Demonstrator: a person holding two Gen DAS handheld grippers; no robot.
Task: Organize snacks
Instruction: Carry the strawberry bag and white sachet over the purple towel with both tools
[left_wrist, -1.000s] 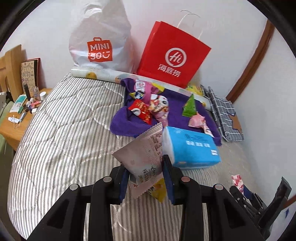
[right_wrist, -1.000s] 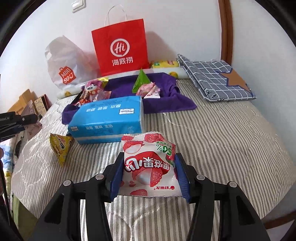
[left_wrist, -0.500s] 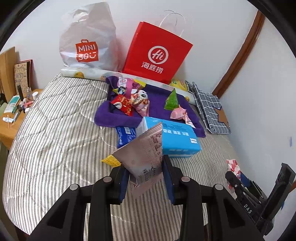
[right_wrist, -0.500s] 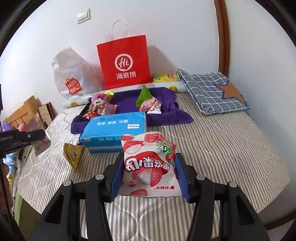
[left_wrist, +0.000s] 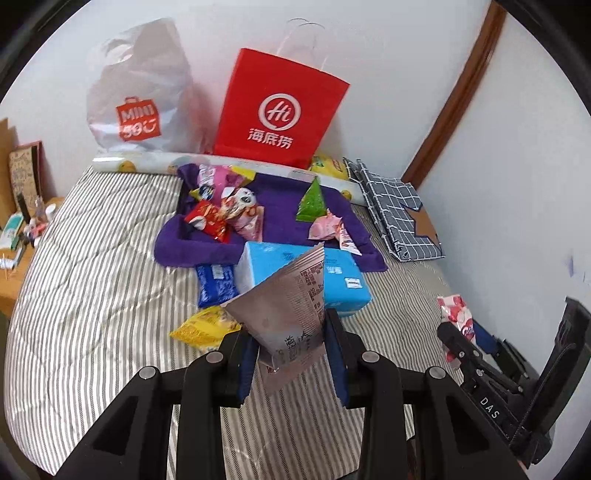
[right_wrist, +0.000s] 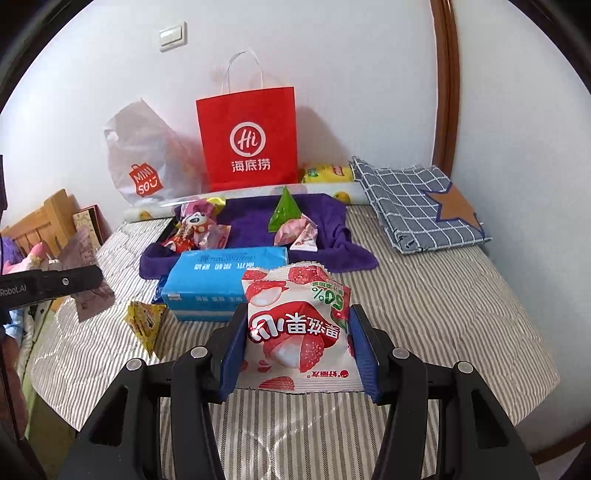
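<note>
My left gripper (left_wrist: 290, 354) is shut on a silver snack packet (left_wrist: 288, 314) and holds it above the striped bed (left_wrist: 92, 280). My right gripper (right_wrist: 297, 350) is shut on a white and red lychee snack bag (right_wrist: 295, 328) above the bed's near edge. A purple towel (left_wrist: 280, 210) at the back holds several snacks, among them a green triangular packet (left_wrist: 312, 201) and a pink packet (left_wrist: 328, 229). A yellow packet (left_wrist: 207, 326) and a dark blue packet (left_wrist: 216, 284) lie loose on the bed beside a blue tissue pack (left_wrist: 343, 277).
A red paper bag (left_wrist: 280, 110) and a white plastic bag (left_wrist: 140, 96) stand against the back wall. A folded checked cloth (right_wrist: 417, 206) lies at the right. A wooden nightstand (left_wrist: 14, 258) with small items is at the left.
Both grippers have pulled back and up from the bed with their packets still held. The yellow and dark blue packets have come into the left wrist view.
</note>
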